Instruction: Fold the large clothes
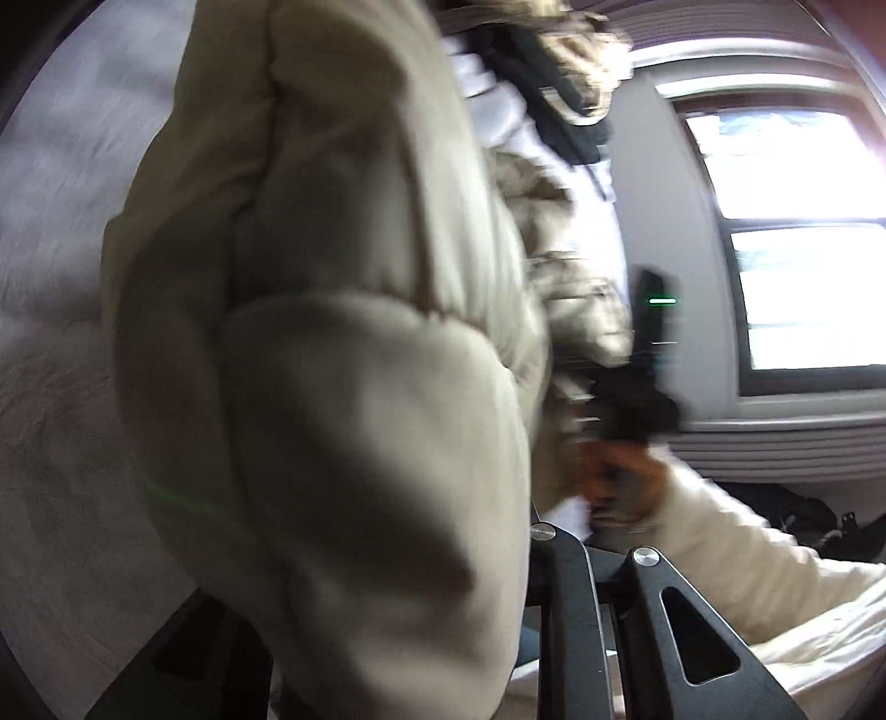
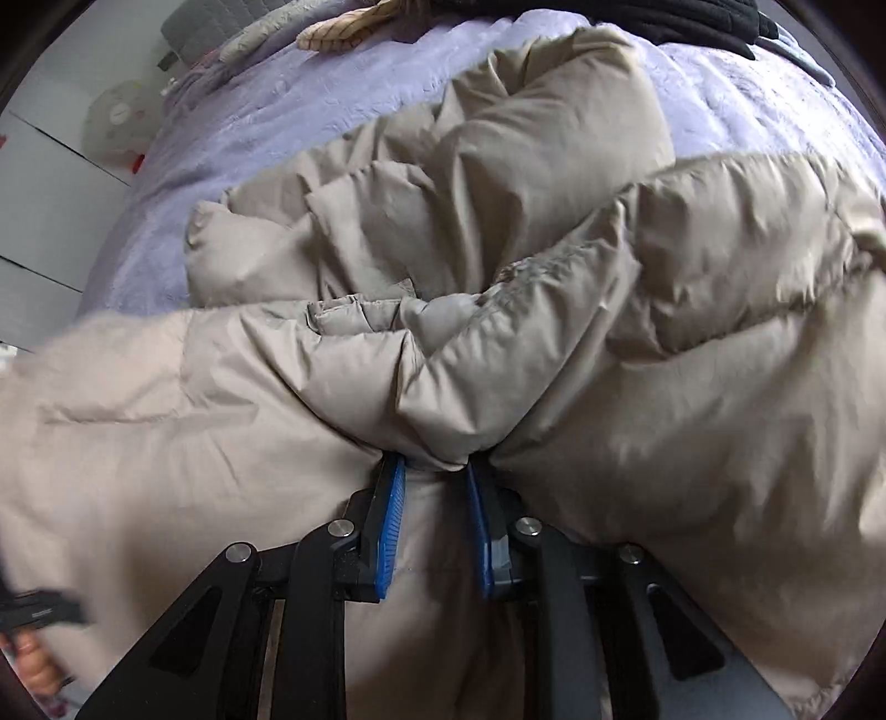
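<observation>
A large beige puffer jacket [image 2: 498, 232] lies bunched on a lilac bedspread [image 2: 266, 111]. My right gripper [image 2: 434, 471] is shut on a thick fold of the jacket, its blue pads [image 2: 390, 531] pinching the fabric from both sides. In the left wrist view the jacket [image 1: 332, 332] hangs close in front of the camera and hides my left gripper's fingertips; only the black finger arms [image 1: 637, 620] show. The right gripper [image 1: 637, 399] with the hand holding it appears blurred beyond the jacket. The left gripper's handle and hand [image 2: 33, 637] show at the lower left of the right wrist view.
A window [image 1: 792, 238] with a wall unit below it is at the right of the left wrist view. Dark clothing [image 2: 692, 22] and a patterned item [image 2: 338, 30] lie at the far edge of the bed. White furniture [image 2: 50, 183] stands to the left.
</observation>
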`<state>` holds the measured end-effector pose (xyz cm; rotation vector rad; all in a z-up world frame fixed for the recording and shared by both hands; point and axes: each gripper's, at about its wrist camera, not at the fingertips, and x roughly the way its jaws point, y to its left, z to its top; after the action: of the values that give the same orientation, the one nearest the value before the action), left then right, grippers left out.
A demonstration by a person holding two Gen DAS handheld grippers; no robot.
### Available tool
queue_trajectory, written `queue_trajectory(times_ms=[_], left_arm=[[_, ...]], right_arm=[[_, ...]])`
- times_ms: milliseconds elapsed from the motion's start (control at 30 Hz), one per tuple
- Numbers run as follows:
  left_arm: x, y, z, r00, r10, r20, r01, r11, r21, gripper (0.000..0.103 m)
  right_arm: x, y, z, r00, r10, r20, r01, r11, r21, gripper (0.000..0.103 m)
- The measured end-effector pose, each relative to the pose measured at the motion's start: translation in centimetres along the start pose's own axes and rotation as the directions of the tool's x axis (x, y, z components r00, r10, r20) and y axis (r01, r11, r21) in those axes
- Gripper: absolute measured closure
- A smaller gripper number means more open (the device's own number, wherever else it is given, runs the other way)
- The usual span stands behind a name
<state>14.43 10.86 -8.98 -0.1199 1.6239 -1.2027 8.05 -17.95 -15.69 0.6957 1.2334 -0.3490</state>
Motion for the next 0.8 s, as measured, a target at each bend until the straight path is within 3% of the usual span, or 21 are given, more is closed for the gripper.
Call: queue_trajectory(times_ms=[100, 233, 333, 433, 467, 567, 633, 733, 800], left_arm=[[0.7, -5.1, 0.2, 1.0, 0.012, 0.0, -0.012, 0.999, 0.044, 0.078], [3.1, -12.5, 0.5, 0.992, 0.124, 0.0, -0.124, 0.986, 0.11, 0.078], [4.7, -16.2, 0.7, 0.979, 0.204, 0.005, -0.203, 0.971, 0.127, 0.078], [6.1, -19.3, 0.7, 0.957, 0.291, 0.01, -0.29, 0.949, 0.128, 0.078], [6.8, -20.3, 0.5, 0.931, 0.365, 0.031, -0.366, 0.921, 0.137, 0.078], [7.8, -21.9, -0.6, 0.902, 0.432, 0.032, -0.43, 0.887, 0.169, 0.078], [9.0, -22.9, -1.4, 0.883, 0.468, 0.025, -0.465, 0.867, 0.178, 0.078], [10.4, -23.8, -1.8, 0.857, 0.516, 0.015, -0.507, 0.838, 0.203, 0.078], [11.0, -23.9, -1.9, 0.851, 0.525, 0.008, -0.513, 0.828, 0.225, 0.078]], right_arm=[[-0.1, -0.3, -0.4, 1.0, 0.022, 0.005, -0.022, 1.0, 0.006, 0.08], [-0.1, -2.1, -0.5, 0.995, 0.102, -0.002, -0.101, 0.994, 0.051, 0.081], [-0.1, -4.1, -0.4, 0.979, 0.204, -0.007, -0.202, 0.973, 0.115, 0.081], [-0.1, -6.0, 0.0, 0.949, 0.315, -0.025, -0.304, 0.932, 0.196, 0.081], [-0.1, -6.7, 0.2, 0.935, 0.352, -0.038, -0.335, 0.914, 0.229, 0.081], [-1.4, -8.5, 0.8, 0.909, 0.413, -0.06, -0.379, 0.878, 0.291, 0.081], [-4.1, -10.2, 1.3, 0.908, 0.418, -0.042, -0.392, 0.88, 0.27, 0.079], [-8.4, -13.4, 0.6, 0.924, 0.381, 0.01, -0.372, 0.896, 0.241, 0.072], [-10.8, -16.3, -0.4, 0.932, 0.359, 0.045, -0.358, 0.897, 0.258, 0.071]])
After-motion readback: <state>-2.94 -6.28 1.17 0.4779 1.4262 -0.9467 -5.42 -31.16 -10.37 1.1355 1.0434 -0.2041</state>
